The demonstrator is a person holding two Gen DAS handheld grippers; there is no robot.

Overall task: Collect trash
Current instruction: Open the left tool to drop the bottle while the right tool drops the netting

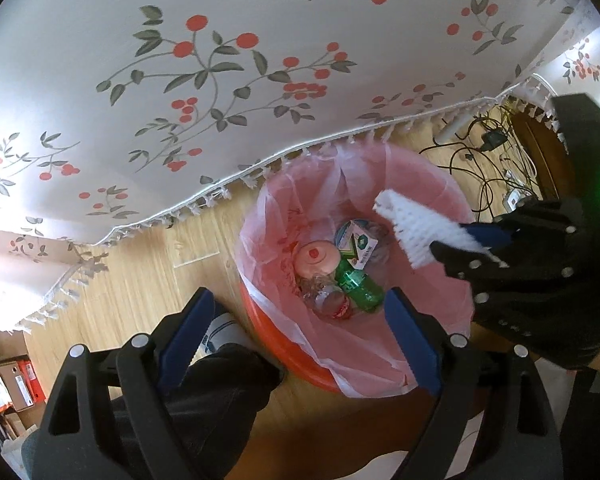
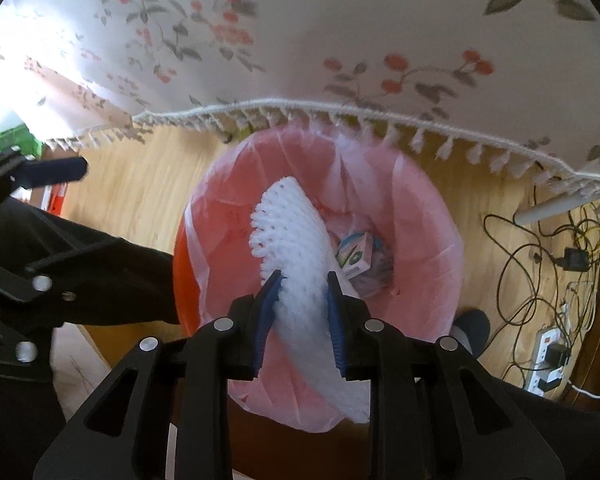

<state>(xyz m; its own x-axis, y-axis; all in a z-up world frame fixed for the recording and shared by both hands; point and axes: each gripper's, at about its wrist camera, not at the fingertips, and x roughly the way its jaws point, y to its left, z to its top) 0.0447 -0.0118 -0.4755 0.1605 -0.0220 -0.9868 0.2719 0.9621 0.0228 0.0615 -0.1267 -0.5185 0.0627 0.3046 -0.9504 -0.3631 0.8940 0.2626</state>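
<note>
White foam netting sleeve (image 2: 296,248), soft and ribbed, sits clamped in the right tongs (image 2: 300,280) above the round pink-lined orange plastic bin (image 1: 440,184); left tongs (image 1: 300,312) gape empty, apparently over its rim.

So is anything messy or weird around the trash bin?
Nothing is spilled. The trash bin stands upright with its pink liner in place, and the green bottle and small carton lie inside. The one untidy spot is the tangle of cables on the floor beside the bin.
</note>
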